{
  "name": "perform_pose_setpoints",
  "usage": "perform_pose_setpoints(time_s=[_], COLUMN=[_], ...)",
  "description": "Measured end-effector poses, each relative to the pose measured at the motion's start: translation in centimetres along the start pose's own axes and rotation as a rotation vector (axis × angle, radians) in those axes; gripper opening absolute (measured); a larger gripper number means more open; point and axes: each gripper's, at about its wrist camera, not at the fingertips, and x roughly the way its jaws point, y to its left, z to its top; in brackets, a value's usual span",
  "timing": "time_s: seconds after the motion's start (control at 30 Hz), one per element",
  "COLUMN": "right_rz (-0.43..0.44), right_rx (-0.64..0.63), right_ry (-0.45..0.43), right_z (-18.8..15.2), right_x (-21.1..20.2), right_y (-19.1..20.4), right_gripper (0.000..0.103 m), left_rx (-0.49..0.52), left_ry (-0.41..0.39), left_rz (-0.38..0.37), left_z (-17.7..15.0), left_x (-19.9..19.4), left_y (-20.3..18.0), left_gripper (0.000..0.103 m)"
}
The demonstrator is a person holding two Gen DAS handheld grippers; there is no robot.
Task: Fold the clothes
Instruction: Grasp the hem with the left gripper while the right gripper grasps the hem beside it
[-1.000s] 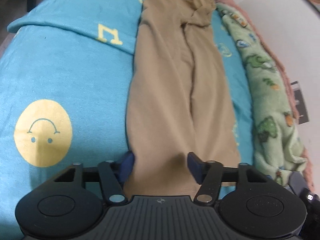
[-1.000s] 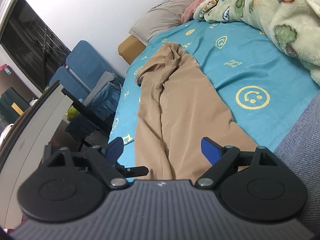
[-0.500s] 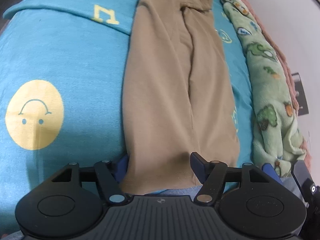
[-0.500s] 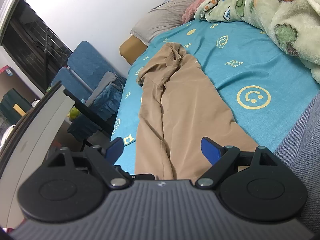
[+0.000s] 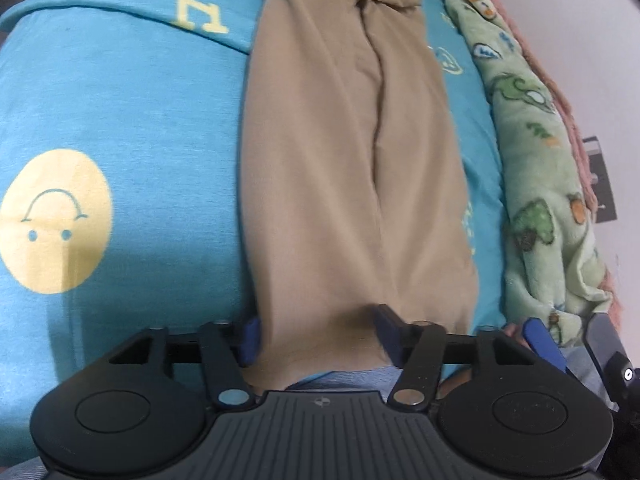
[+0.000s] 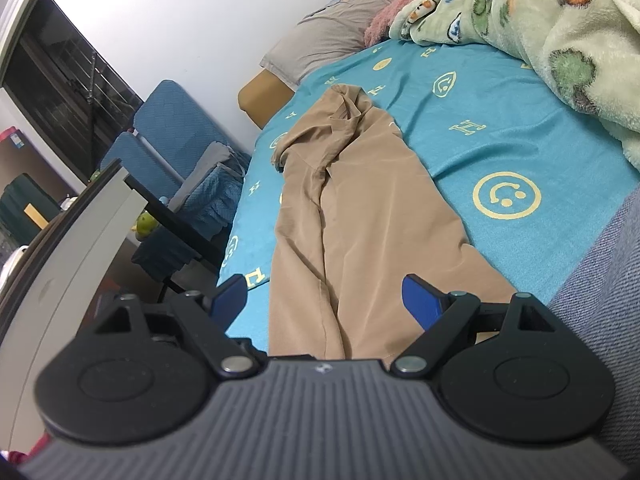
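The tan trousers (image 5: 352, 152) lie stretched lengthwise on the blue bedsheet (image 5: 120, 120), one leg laid over the other so that a long seam runs down their middle; the far end is bunched up toward the grey pillow (image 6: 336, 36), and the near end reaches the edge of the bed beside the person's denim-clad leg (image 6: 600, 300). A green fleece blanket (image 5: 536, 184) is heaped along the far side of the trousers. The left gripper (image 5: 318, 334) sits at the near end of the trousers with its fingers apart, one either side of the cloth; whether they touch it I cannot tell. The right gripper (image 6: 324, 296) hovers over that same end, fingers also wide apart and holding nothing. By my judgement the lengthwise halving already lies done, and the step in hand is taking hold of the near end; the next move would call for both grippers to close on that edge, catching both layers, and carry it toward the bunched end.
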Motion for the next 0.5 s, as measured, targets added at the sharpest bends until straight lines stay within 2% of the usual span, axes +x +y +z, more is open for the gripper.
perform_pose_setpoints(time_s=[0.1, 0.17, 0.23, 0.27, 0.4, 0.5], right_rz=[-0.002, -0.005, -0.008, -0.009, -0.011, -0.011], right_rx=[-0.001, -0.005, -0.006, -0.006, -0.008, -0.006], right_ry=[0.002, 0.001, 0.002, 0.002, 0.002, 0.005], right_z=[-0.1, -0.1, -0.2, -0.2, -0.1, -0.1], right_x=[0.1, 0.1, 0.1, 0.1, 0.2, 0.2], right_y=[0.0, 0.1, 0.2, 0.2, 0.2, 0.2], right_gripper=[0.086, 0.086, 0.086, 0.086, 0.086, 0.086], left_rx=[0.024, 0.030, 0.029, 0.026, 0.004, -0.001], left_ry=[-0.001, -0.002, -0.005, -0.007, -0.028, -0.073], left_rz=[-0.002, -0.001, 0.009, 0.010, 0.003, -0.016], left_z=[-0.2, -0.3, -0.6, -0.5, -0.4, -0.7], left_x=[-0.1, -0.2, -0.2, -0.1, -0.4, -1.3], left_y=[-0.1, 0.0, -0.2, -0.2, 0.1, 0.1], left_gripper=[0.066, 0.061, 0.047, 0.044, 0.012, 0.009])
